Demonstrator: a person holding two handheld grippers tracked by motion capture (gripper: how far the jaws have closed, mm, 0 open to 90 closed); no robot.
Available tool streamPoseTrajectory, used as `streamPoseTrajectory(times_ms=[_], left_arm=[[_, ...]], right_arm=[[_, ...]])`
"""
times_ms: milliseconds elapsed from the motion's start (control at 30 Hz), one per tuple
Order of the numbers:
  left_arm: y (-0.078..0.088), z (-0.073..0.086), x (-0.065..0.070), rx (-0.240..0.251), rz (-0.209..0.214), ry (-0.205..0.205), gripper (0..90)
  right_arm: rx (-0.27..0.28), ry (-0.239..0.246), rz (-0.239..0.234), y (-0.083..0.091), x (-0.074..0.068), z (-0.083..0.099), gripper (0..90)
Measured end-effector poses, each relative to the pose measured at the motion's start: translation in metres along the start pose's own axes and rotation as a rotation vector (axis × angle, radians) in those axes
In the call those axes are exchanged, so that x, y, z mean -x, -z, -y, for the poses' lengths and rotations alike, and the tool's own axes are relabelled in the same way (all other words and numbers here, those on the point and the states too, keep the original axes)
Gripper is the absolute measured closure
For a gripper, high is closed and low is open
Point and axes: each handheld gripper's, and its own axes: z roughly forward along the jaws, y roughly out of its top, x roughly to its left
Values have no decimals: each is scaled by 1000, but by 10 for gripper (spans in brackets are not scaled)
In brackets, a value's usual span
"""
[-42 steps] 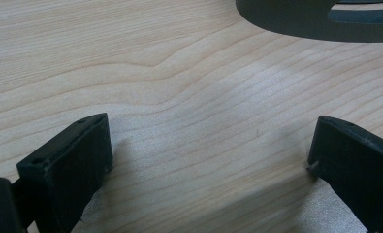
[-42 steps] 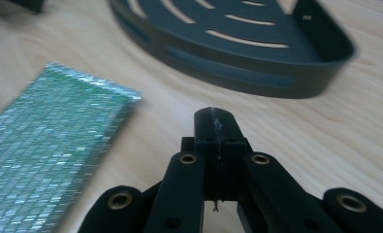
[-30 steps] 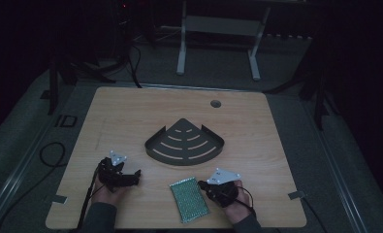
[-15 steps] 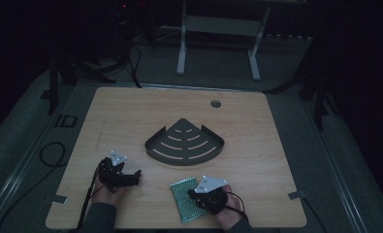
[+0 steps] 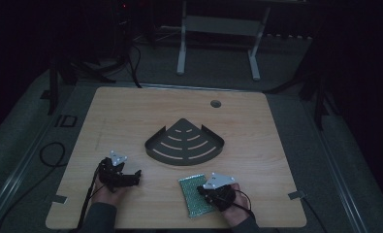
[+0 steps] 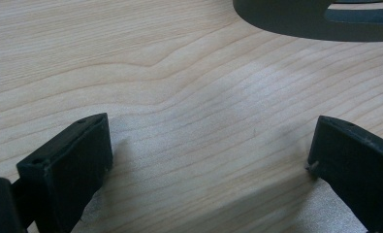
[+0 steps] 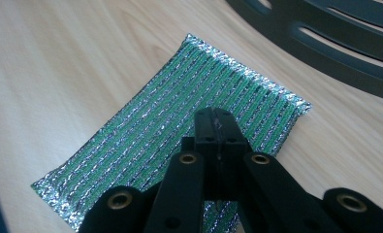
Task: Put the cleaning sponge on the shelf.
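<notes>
The room was dim; a grey floor surrounded the pale wooden counter. A white metal frame stood beyond it; black cables trailed nearby.

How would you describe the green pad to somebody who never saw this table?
On the pale wooden table, find the dark fan-shaped slotted tray at the centre. Nearer the person lies a flat rectangular green sponge pad, glittering with silver threads, under the shut right gripper.
</notes>
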Motion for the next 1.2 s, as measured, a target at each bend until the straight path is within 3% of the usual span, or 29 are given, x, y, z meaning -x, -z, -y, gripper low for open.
streamPoseTrajectory(times_ms=[700,1200], left_arm=[[0,0,0,1,0,1,22],[0,0,0,0,0,0,22]], right_arm=[[-30,-117,147,28,65,26,897],[-31,-119,156,19,84,17,881]])
